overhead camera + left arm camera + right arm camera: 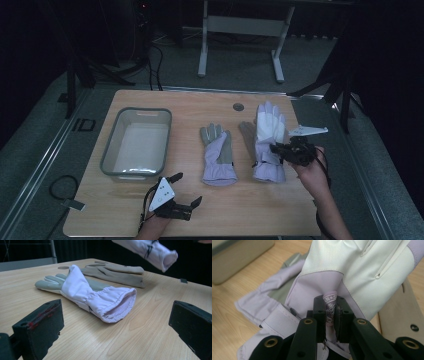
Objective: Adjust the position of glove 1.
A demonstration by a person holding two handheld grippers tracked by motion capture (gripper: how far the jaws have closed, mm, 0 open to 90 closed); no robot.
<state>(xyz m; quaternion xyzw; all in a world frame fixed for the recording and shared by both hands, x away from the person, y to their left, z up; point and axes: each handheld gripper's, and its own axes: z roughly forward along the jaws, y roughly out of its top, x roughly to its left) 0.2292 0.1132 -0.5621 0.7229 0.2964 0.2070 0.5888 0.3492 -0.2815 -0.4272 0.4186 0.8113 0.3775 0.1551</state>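
Right gripper view: right tool (329,315) pinches right glove (269,145) near its cuff, lifted off desk (260,210) | left glove (218,155) lies between tools, cuff toward open left tool (187,192), probably nearer it.

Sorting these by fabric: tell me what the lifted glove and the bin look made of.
Lifted glove: looks like smooth cream synthetic leather panels with stitched seams over thin lilac woven cloth, which bunches where the right claw pinches it. Matte finish.

Bin: likely moulded plastic, grey rim, pale translucent-looking walls, slight sheen.
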